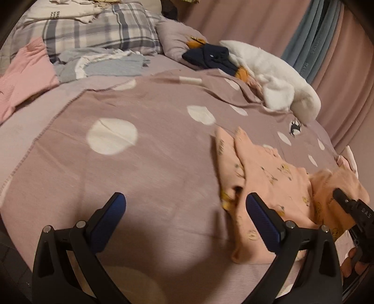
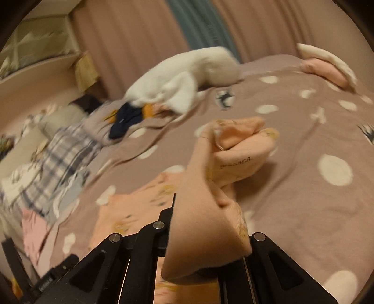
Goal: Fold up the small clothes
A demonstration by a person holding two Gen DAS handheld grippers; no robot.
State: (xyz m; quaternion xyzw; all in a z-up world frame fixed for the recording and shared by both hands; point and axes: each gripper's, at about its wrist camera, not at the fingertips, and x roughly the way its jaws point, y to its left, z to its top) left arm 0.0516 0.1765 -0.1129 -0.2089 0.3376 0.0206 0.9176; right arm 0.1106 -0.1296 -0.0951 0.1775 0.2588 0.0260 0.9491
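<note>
your left gripper (image 1: pixel 185 205) stands spread wide with nothing between its blue pads (image 1: pixel 263 219), hovering over the mauve blanket (image 1: pixel 145 177) with white dots; its right finger overlaps the near edge of the peach printed garment (image 1: pixel 268 177) in the left wrist view, though you cannot tell whether it touches. that garment lies on the blanket towards the right of that view, its two narrow ends pointing away from you, with small yellow figures printed on it. your right gripper (image 2: pixel 205 252) is pressed together on one edge of the same garment, and the cloth is bunched and draped over its fingers, lifted off the bed. beyond it a white fluffy garment (image 1: pixel 268 79) rests by a navy piece of clothing (image 1: pixel 210 58), near the pink curtain (image 1: pixel 245 21). a plaid pillow (image 1: pixel 100 30) sits at the far left.
</note>
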